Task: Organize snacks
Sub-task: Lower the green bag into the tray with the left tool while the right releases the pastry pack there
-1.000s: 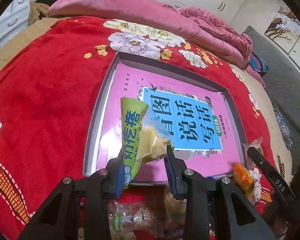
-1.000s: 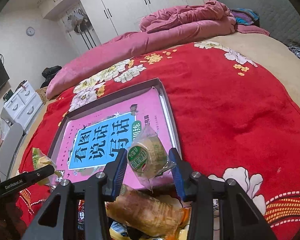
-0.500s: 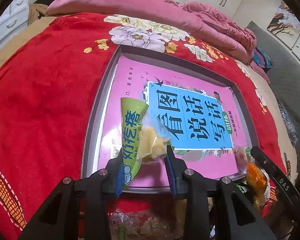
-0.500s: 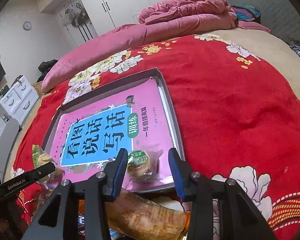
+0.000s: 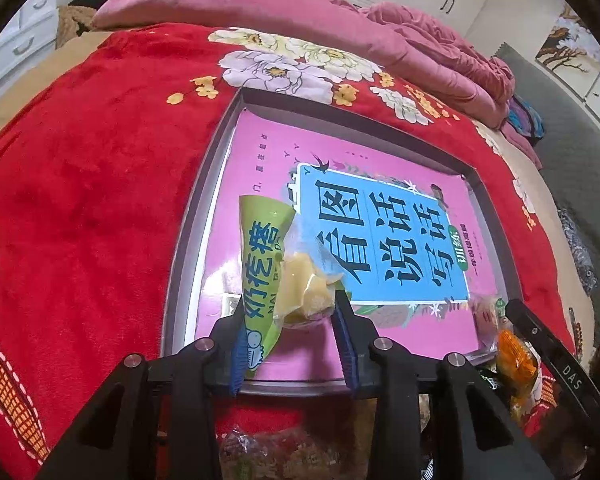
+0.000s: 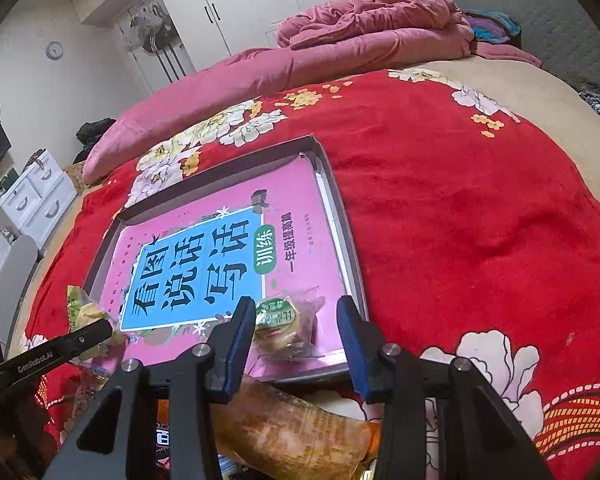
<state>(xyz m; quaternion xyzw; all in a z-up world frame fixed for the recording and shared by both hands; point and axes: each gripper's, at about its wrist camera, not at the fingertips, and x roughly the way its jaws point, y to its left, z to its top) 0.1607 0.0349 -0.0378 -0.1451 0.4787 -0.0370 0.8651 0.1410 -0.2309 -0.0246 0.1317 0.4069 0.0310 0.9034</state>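
Left gripper [image 5: 292,332]: angled down over the near edge of the shallow grey tray [image 5: 204,184], jaws easing apart, green-and-clear wrapped yellow candy packet [image 5: 278,276] between the pads. Right gripper [image 6: 296,340]: angled down, jaws apart, round green-labelled wrapped pastry [image 6: 282,324] lying released on the tray's pink book cover [image 6: 300,200].
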